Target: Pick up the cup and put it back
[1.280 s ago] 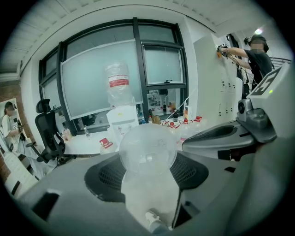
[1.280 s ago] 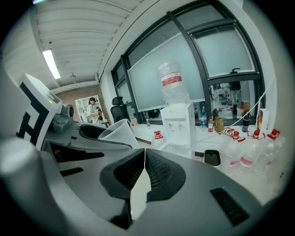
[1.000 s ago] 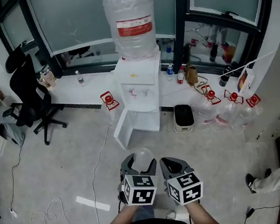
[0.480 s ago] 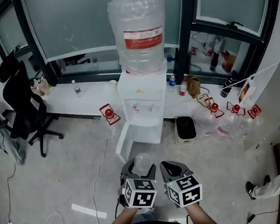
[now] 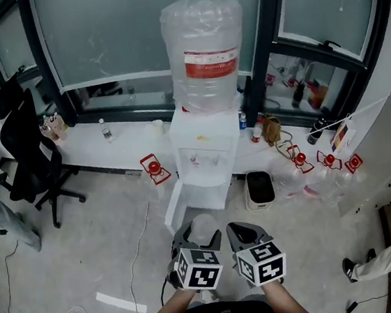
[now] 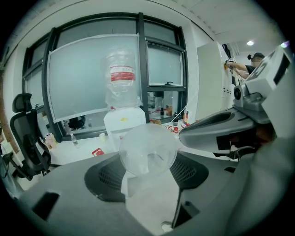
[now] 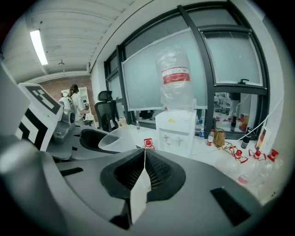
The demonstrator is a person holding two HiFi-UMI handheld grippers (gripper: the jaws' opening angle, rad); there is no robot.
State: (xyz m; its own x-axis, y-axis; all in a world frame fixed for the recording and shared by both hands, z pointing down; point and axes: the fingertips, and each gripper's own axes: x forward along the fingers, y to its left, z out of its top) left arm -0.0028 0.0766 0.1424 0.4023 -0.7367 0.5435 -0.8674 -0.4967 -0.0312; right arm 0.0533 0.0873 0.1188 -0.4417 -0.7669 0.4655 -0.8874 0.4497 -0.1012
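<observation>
A clear plastic cup [image 5: 202, 224] is held in my left gripper [image 5: 198, 235], whose jaws are shut on its sides. In the left gripper view the cup [image 6: 147, 150] sits between the dark pads with its mouth facing the camera. My right gripper [image 5: 245, 233] hangs close beside the left one, shut with nothing in it; its pads meet in the right gripper view [image 7: 144, 159]. There the cup [image 7: 114, 138] shows at the left. Ahead stands a white water dispenser [image 5: 207, 152] with a large bottle [image 5: 206, 51] on top.
A black office chair [image 5: 29, 151] stands at the left by a low white ledge [image 5: 113, 140]. A small black-and-white bin [image 5: 259, 188] sits right of the dispenser, beside empty bottles with red handles [image 5: 322, 162]. A cable [image 5: 137, 244] trails on the floor. A person's leg [image 5: 388, 249] shows at the right.
The dispenser has grown larger and shifted right in the head view as the view moved toward it. Both grippers keep their pose, the left one still holding the cup.
</observation>
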